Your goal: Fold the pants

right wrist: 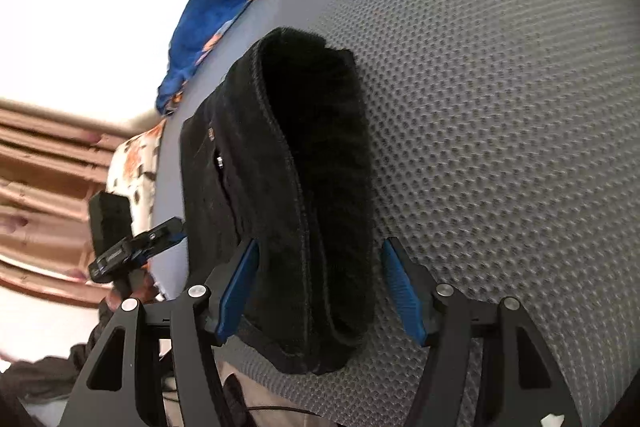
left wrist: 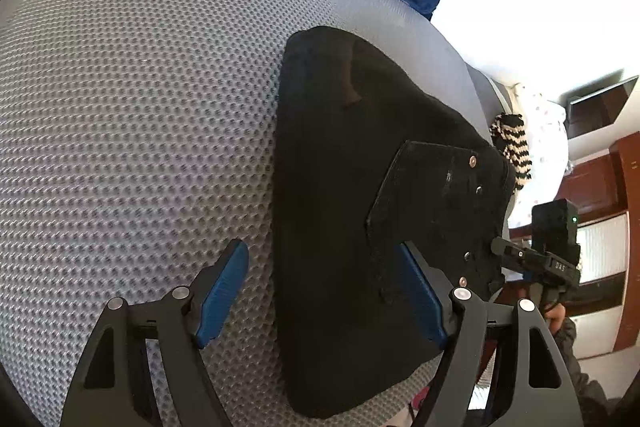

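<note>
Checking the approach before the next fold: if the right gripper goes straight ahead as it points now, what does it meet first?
Most likely the folded black pants: the open right gripper straddles their near end on the grey mesh mattress. Depth is unclear.

Your left gripper (left wrist: 324, 291): jaws spread wide, nothing between the blue pads (left wrist: 224, 291), held low over the mat near its front edge. Your right gripper (right wrist: 320, 291): jaws likewise wide apart, pads (right wrist: 400, 291) not pinching, also low by the front edge. In the right wrist view your left hand (right wrist: 132, 291) wraps the handle; in the left wrist view your right hand (left wrist: 556, 315) does the same.
</note>
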A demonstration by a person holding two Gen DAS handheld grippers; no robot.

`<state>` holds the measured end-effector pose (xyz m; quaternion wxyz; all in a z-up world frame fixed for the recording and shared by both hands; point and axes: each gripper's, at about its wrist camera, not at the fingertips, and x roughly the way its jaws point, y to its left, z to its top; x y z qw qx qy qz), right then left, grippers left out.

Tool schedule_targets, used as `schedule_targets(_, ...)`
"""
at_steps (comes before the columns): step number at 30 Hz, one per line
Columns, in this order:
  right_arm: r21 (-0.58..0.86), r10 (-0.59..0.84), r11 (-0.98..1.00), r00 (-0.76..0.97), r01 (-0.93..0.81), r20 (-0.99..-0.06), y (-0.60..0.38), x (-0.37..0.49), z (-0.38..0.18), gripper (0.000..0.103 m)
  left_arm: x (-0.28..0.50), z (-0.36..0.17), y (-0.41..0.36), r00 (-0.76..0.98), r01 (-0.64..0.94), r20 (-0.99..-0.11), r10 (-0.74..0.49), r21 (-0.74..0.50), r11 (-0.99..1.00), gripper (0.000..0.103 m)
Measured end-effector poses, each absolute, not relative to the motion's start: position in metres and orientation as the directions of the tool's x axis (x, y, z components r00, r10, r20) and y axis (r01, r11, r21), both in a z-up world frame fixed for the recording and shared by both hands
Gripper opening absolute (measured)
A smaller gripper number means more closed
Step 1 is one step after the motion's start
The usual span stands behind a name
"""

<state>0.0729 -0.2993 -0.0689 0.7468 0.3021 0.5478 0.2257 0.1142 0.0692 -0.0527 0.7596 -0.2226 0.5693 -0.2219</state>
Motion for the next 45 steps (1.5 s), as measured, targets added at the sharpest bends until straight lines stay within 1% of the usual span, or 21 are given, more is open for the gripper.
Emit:
schedule_targets(1, 0.719, 0.689, 0.695, 0.295, -0.011, -0.662, -0.3, 0.073, -0.071, 0.059, 0.117, -0.052, 0.065, 0.251, 0.087, -0.77, -0.586, -0.585, 0.806, 0.076)
schedule_targets(7, 0.81, 0.782, 0.586, 0.279, -0.027, -0.557, -0.3, 0.098, -0.083, 0.058, 0.134, -0.053, 0.044, 0.26, 0.14, -0.757, -0.6, -0.585, 0.799, 0.076)
schedule_targets(9, 0.81, 0.787, 0.585, 0.269, -0.04, -0.556, -0.295, 0.104, -0.083, 0.055, 0.138, -0.053, 0.043, 0.272, 0.136, -0.749, -0.604, -0.591, 0.795, 0.076)
schedule_targets(11, 0.801, 0.783, 0.595, 0.269, -0.063, -0.561, -0.29, 0.106, -0.08, 0.055, 0.14, -0.054, 0.042, 0.287, 0.125, -0.739, -0.609, -0.602, 0.789, 0.075)
schedule_targets(12, 0.795, 0.779, 0.602, 0.269, -0.07, -0.566, -0.287, 0.106, -0.08, 0.053, 0.14, -0.054, 0.043, 0.297, 0.118, -0.741, -0.602, -0.598, 0.793, 0.066)
schedule_targets(13, 0.787, 0.77, 0.613, 0.277, -0.067, -0.576, -0.288, 0.104, -0.079, 0.047, 0.139, -0.054, 0.045, 0.304, 0.115, -0.751, -0.586, -0.582, 0.805, 0.057)
schedule_targets(14, 0.783, 0.761, 0.62, 0.283, -0.053, -0.584, -0.287, 0.102, -0.079, 0.043, 0.138, -0.055, 0.046, 0.311, 0.109, -0.76, -0.571, -0.568, 0.815, 0.046)
schedule_targets(15, 0.777, 0.751, 0.628, 0.293, -0.04, -0.592, -0.286, 0.1, -0.078, 0.04, 0.135, -0.055, 0.05, 0.315, 0.105, -0.757, -0.573, -0.572, 0.814, 0.039)
schedule_targets(18, 0.765, 0.727, 0.644, 0.324, -0.014, -0.606, -0.282, 0.093, -0.07, 0.034, 0.13, -0.048, 0.052, 0.341, 0.097, -0.751, -0.566, -0.571, 0.815, 0.026)
schedule_targets(19, 0.756, 0.714, 0.655, 0.336, -0.01, -0.614, -0.279, 0.09, -0.065, 0.033, 0.128, -0.043, 0.048, 0.354, 0.113, -0.757, -0.549, -0.548, 0.829, 0.024)
schedule_targets(21, 0.748, 0.7, 0.664, 0.351, -0.001, -0.621, -0.273, 0.087, -0.056, 0.03, 0.124, -0.036, 0.048, 0.372, 0.131, -0.754, -0.542, -0.535, 0.835, 0.017)
schedule_targets(28, 0.748, 0.696, 0.664, 0.366, 0.003, -0.618, -0.245, 0.09, -0.03, 0.028, 0.119, -0.011, 0.077, 0.422, 0.104, -0.726, -0.544, -0.557, 0.824, 0.016)
schedule_targets(33, 0.745, 0.716, 0.664, 0.337, -0.059, -0.611, -0.204, 0.117, -0.017, 0.028, 0.134, 0.009, 0.116, 0.477, 0.068, -0.733, -0.484, -0.518, 0.852, 0.016)
schedule_targets(37, 0.746, 0.734, 0.658, 0.312, -0.106, -0.603, -0.169, 0.149, -0.013, 0.028, 0.157, 0.019, 0.153, 0.523, 0.042, -0.746, -0.413, -0.461, 0.887, 0.016)
schedule_targets(39, 0.743, 0.739, 0.658, 0.297, -0.125, -0.604, -0.149, 0.169, -0.014, 0.028, 0.17, 0.019, 0.171, 0.53, 0.027, -0.752, -0.391, -0.446, 0.895, 0.016)
schedule_targets(45, 0.728, 0.736, 0.668, 0.272, -0.151, -0.62, -0.107, 0.224, -0.017, 0.028, 0.216, 0.013, 0.193, 0.547, -0.005, -0.765, -0.339, -0.408, 0.913, 0.016)
